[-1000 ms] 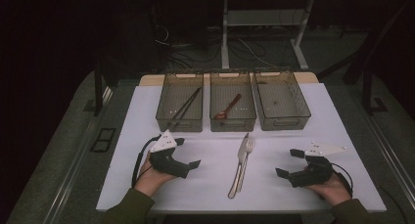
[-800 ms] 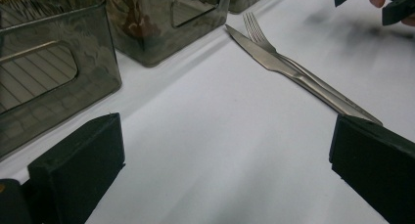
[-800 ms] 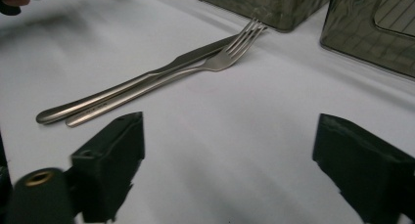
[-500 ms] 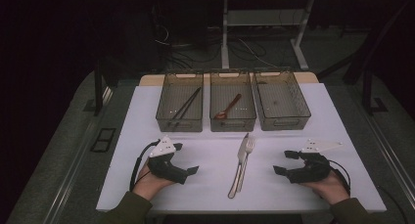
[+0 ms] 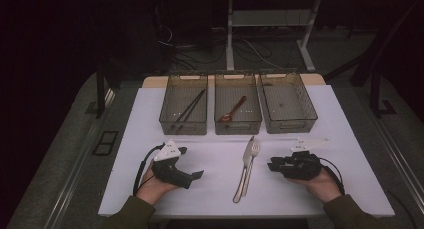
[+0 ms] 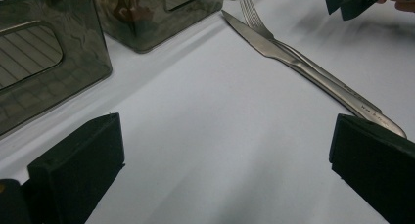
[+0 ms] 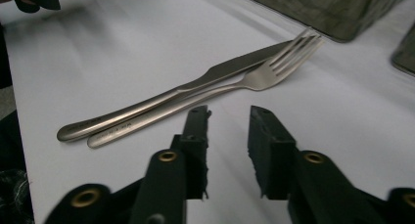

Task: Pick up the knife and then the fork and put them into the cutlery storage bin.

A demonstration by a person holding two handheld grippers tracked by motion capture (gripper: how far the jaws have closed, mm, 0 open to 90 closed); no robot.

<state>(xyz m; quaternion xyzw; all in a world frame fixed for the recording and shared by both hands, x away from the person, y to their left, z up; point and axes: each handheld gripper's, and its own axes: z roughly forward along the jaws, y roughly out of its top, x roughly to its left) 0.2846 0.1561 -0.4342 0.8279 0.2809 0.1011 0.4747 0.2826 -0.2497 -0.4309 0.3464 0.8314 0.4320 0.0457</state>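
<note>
The shiny steel fork (image 7: 205, 94) and matching steel knife (image 7: 161, 99) lie touching on the white table (image 5: 210, 189), between the grippers. They're stiff, thin, slippery, so pinch a handle. Right gripper (image 7: 229, 123) has just been closing, narrow and empty; left gripper (image 6: 225, 155) gapes wide.

High view above the near edge, facing forward-down; both gripper views low, close (sharing the fork (image 5: 254, 150) and knife (image 5: 246, 158)).

Three bins (image 5: 183, 110), one knife (image 5: 247, 156), one fork (image 5: 254, 150), one spoon (image 5: 234, 109), two chopsticks (image 5: 189, 109).
</note>
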